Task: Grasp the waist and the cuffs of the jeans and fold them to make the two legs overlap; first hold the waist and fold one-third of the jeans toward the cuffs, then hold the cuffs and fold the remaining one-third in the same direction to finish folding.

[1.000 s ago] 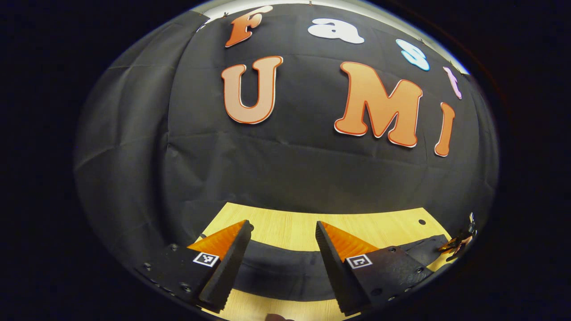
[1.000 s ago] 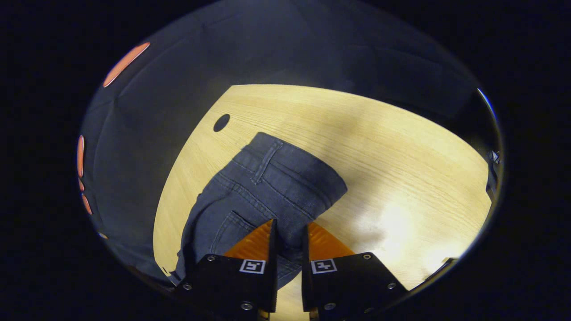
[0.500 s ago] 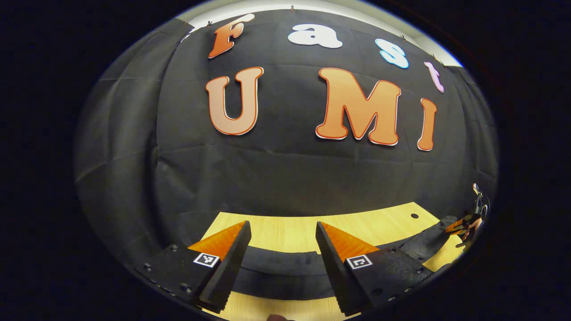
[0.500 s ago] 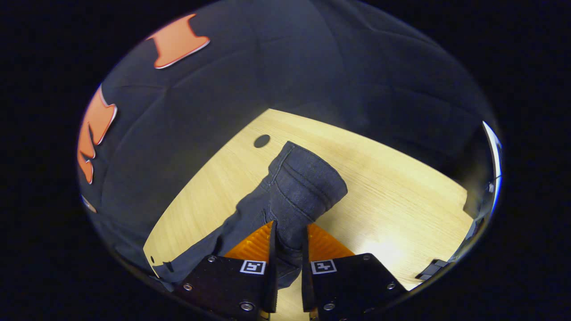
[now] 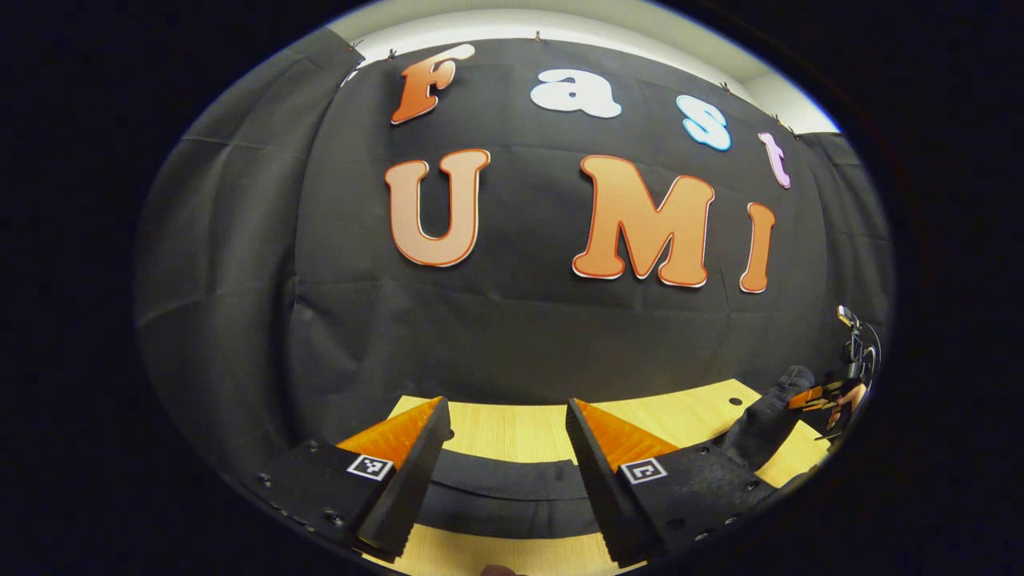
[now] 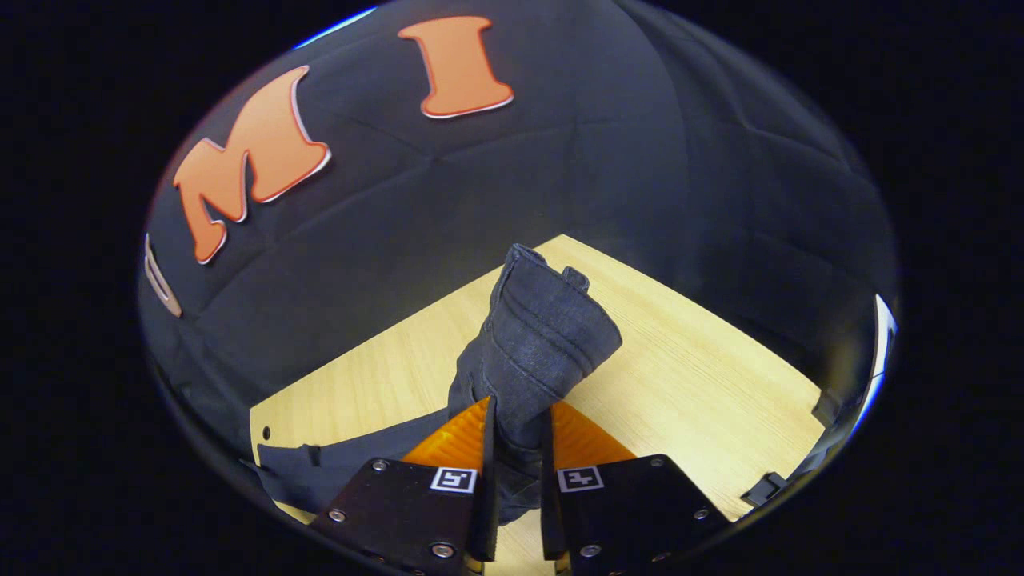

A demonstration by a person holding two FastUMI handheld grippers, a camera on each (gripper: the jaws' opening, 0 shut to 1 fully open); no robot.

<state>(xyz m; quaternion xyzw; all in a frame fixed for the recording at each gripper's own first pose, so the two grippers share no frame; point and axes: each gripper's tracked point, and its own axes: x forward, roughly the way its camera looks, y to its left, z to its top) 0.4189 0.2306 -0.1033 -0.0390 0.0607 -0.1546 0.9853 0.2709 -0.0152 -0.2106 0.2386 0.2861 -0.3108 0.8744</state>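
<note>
The jeans' waist [image 6: 544, 336] is clamped by the right gripper [image 6: 518, 416] above the table [image 6: 688, 384], the left gripper [image 5: 504, 448] gaping; bunched denim could slip free.

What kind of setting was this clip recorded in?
Most likely a staged recording booth, not a home: black cloth wall as backdrop, a bare wooden table, and only jeans on it, pinched by the right gripper.

Black cloth wall [image 5: 512, 320] hangs behind the table, creased in a grid of fold lines; clips hold its top edge. Pale wall or ceiling strip [image 5: 608, 28] shows above the cloth. Light wood-grain table [image 6: 680, 384] with a small round hole [image 5: 734, 402] near its far edge. Glare on the tabletop, right side.
</note>
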